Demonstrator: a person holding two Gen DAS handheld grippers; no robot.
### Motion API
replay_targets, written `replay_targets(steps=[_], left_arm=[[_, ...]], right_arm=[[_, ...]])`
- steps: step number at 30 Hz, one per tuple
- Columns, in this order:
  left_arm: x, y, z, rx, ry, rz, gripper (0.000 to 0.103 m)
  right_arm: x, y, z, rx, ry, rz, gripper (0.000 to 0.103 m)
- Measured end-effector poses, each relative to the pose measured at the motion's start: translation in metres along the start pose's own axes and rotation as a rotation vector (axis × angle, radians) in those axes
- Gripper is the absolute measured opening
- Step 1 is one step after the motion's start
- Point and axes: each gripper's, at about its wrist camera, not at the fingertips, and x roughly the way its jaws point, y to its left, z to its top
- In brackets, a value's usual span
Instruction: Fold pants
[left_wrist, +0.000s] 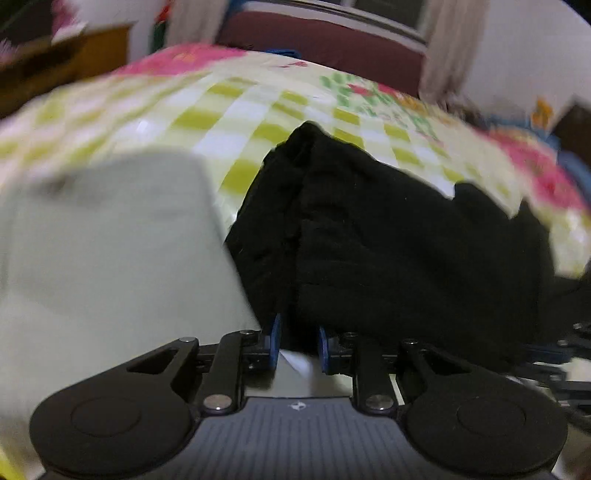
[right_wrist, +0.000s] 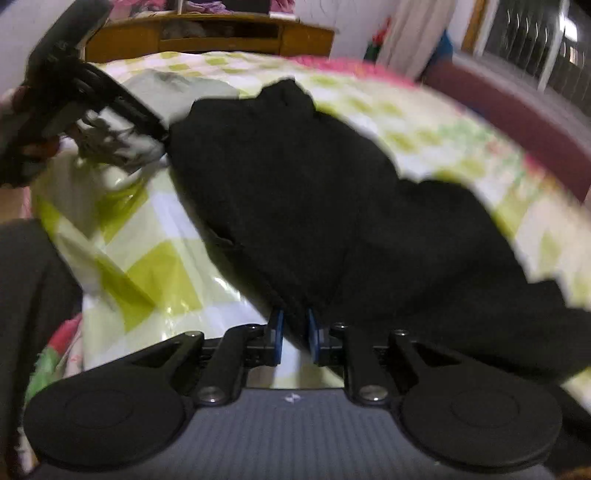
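Note:
The black pants (left_wrist: 388, 240) lie bunched on a bed with a green and white checked sheet (left_wrist: 229, 110). My left gripper (left_wrist: 297, 338) is shut on an edge of the pants, with dark cloth pinched between its blue pads (left_wrist: 275, 341). In the right wrist view the pants (right_wrist: 314, 192) spread across the sheet, and my right gripper (right_wrist: 295, 338) is shut on their near edge, cloth between the blue pads (right_wrist: 277, 341). The left gripper (right_wrist: 162, 134) shows blurred at the upper left, at the pants' far corner.
A pale green garment (left_wrist: 110, 240) lies on the bed beside the pants, left of my left gripper. A wooden headboard (right_wrist: 207, 35) stands at the far end. A dark red bed edge (right_wrist: 517, 110) runs along the right. A person's dark clothing (right_wrist: 29, 295) fills the left side.

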Motion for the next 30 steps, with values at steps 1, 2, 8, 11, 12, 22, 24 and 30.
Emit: replay_targets(steps=[1,2,8,11,12,22,24,30], left_arm=[[-0.006,-0.001,-0.002,-0.007,-0.014,-0.007,0.037],[-0.011,-0.004,-0.004,-0.003,-0.029,-0.012,0.041],[-0.001,-0.007,0.01,-0.055,-0.039,-0.079,0.044],[-0.003,-0.004,0.013,-0.074,-0.042,-0.105,0.048],[-0.006,-0.003,0.013,-0.066,-0.048,-0.106,0.049],[-0.037,-0.016,0.006,0.104,-0.133,-0.044,0.066],[-0.033,-0.033,0.007,0.213,-0.172,0.053,0.066],[-0.013,-0.071,0.027,0.413,-0.258,0.121,0.066]], right_arm=[[-0.004,0.001,0.005,0.008,-0.013,-0.007,0.021],[-0.009,0.001,0.011,0.014,-0.035,0.0,0.023],[-0.003,0.035,0.042,-0.184,-0.12,0.001,0.04],[0.017,0.054,0.059,-0.247,-0.146,-0.001,0.042],[0.024,0.06,0.065,-0.262,-0.162,-0.031,0.041],[0.042,-0.037,0.107,0.444,-0.094,0.217,0.005],[0.032,-0.051,0.11,0.515,-0.133,0.249,0.005],[0.03,-0.038,0.121,0.433,-0.126,0.225,0.005]])
